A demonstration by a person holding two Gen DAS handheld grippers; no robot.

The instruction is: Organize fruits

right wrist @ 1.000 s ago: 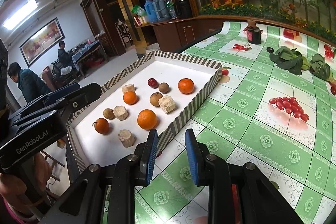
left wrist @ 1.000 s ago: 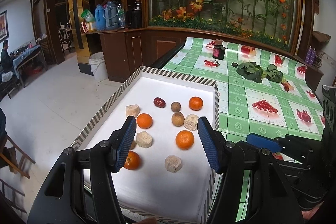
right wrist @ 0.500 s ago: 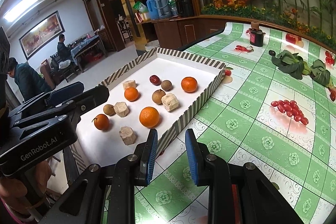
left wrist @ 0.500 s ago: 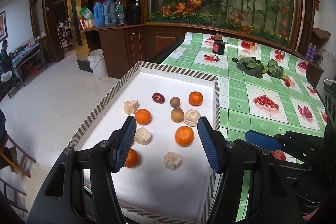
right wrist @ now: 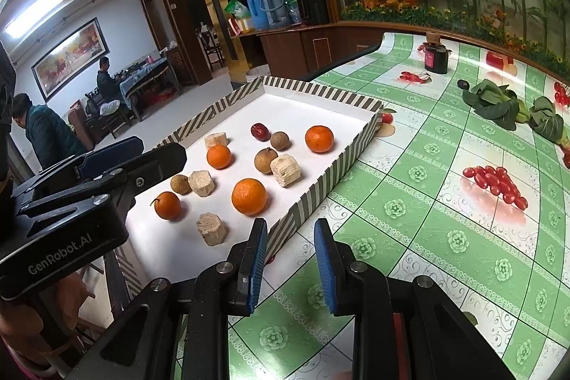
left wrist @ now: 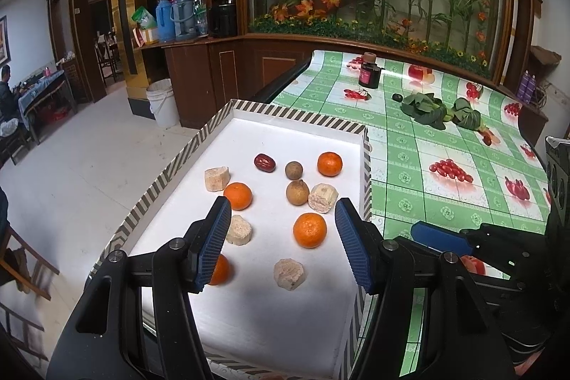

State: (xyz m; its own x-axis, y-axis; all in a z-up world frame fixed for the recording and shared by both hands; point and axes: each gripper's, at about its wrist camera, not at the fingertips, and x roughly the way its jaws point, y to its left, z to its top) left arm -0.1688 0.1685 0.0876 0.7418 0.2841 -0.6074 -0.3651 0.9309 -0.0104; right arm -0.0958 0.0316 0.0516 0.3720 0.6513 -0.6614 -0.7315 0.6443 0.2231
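Left gripper (left wrist: 281, 246) over striped tray (left wrist: 295, 121), fingers spread, empty. Right gripper (right wrist: 290, 267) beside tray, fingers nearly together, pinching nothing.

The tray (right wrist: 322, 193) holds four oranges (right wrist: 248, 196), four pale cut chunks (right wrist: 285, 170), three small brown round fruits (right wrist: 266, 160) and one dark red date (right wrist: 259, 131). On the green tablecloth (right wrist: 427, 237) beside it lie two bunches of leafy greens (right wrist: 493, 102) and one dark bottle (right wrist: 436, 56). On the counter behind stand two blue flasks (left wrist: 165, 20).
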